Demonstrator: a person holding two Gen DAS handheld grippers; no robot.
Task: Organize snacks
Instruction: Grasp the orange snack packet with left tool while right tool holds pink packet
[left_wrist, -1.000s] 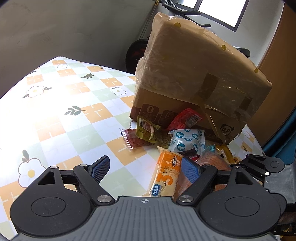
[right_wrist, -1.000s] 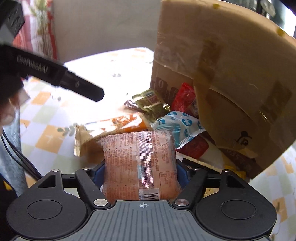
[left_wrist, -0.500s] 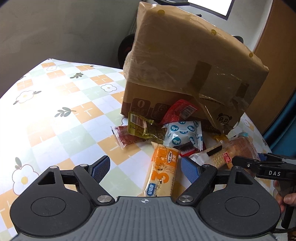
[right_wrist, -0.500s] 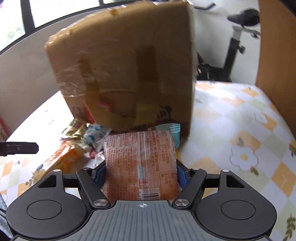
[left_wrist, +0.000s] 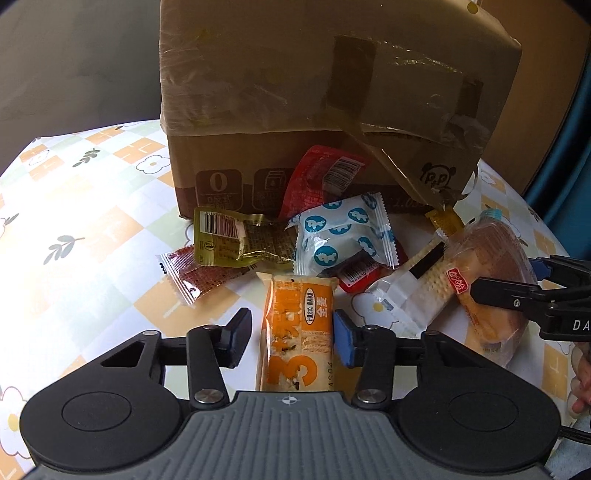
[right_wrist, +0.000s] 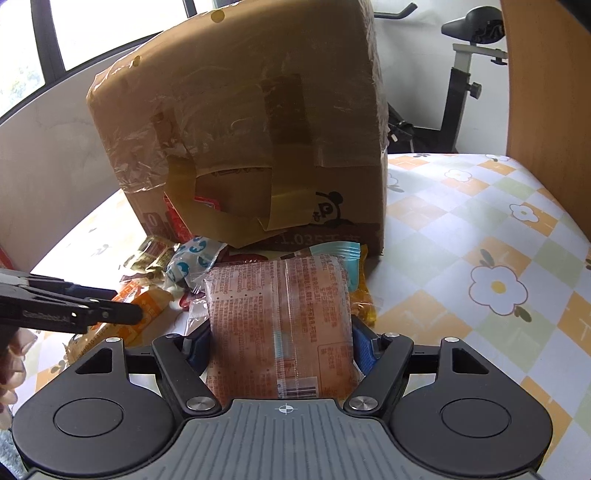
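Note:
An orange snack bar (left_wrist: 299, 321) lies on the table between the fingers of my left gripper (left_wrist: 291, 336). Its jaws are closing: the blue right pad is at the bar's edge and a thin gap remains on the left. My right gripper (right_wrist: 280, 343) is shut on a brown-orange bread packet (right_wrist: 277, 314), held just above the snack pile. The left wrist view shows that packet (left_wrist: 487, 266) and the right gripper (left_wrist: 506, 277) at the right. In the right wrist view, the left gripper (right_wrist: 125, 304) reaches in from the left.
A taped cardboard box (left_wrist: 332, 92) stands behind the pile. Against it lie a blue-white packet (left_wrist: 343, 232), an olive packet (left_wrist: 240, 240), a red packet (left_wrist: 321, 177) and a clear cracker packet (left_wrist: 417, 288). The flowered tablecloth (right_wrist: 498, 288) spreads right. An exercise bike (right_wrist: 461, 74) stands beyond.
My left gripper came down and forward over the orange bar and its jaws narrowed around it. The right gripper rolled and swung with the bread packet to the pile's right side.

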